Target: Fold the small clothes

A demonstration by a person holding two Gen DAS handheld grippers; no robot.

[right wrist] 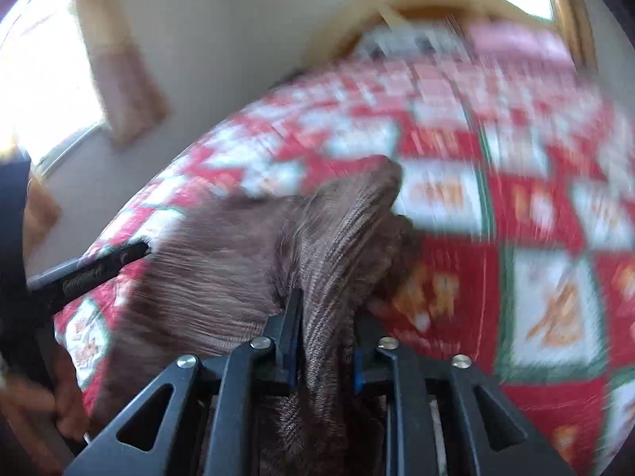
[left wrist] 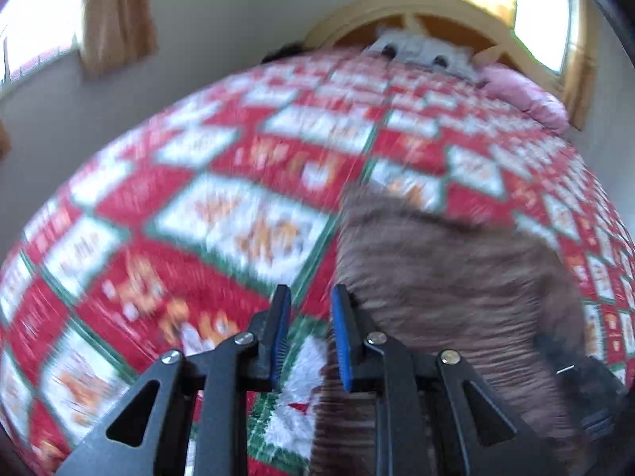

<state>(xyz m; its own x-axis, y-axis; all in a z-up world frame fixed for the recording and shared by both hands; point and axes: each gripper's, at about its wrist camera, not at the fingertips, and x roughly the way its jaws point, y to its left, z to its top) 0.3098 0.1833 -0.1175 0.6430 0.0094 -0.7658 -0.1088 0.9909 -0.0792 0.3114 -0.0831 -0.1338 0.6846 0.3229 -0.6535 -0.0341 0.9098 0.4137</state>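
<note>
The right hand-held gripper [right wrist: 323, 317] grasps a brown knit garment [right wrist: 238, 269] over the quilted bed [right wrist: 535, 297], while the left hand-held gripper [left wrist: 311, 305] hangs released beside it.

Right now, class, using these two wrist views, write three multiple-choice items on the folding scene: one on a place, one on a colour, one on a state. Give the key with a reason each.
1. Where does the brown knit garment lie?
A. on the quilt
B. on a chair
C. in a basket

2. What colour are the pads on the left gripper?
A. yellow
B. blue
C. white

3. What is the right gripper doing?
A. gaping empty
B. gripping a pillow
C. clamped on the garment

Key: A, it spreads over the red patchwork quilt; B, blue strips line both fingers; C, knit fabric fills the gap between its fingers.
</note>
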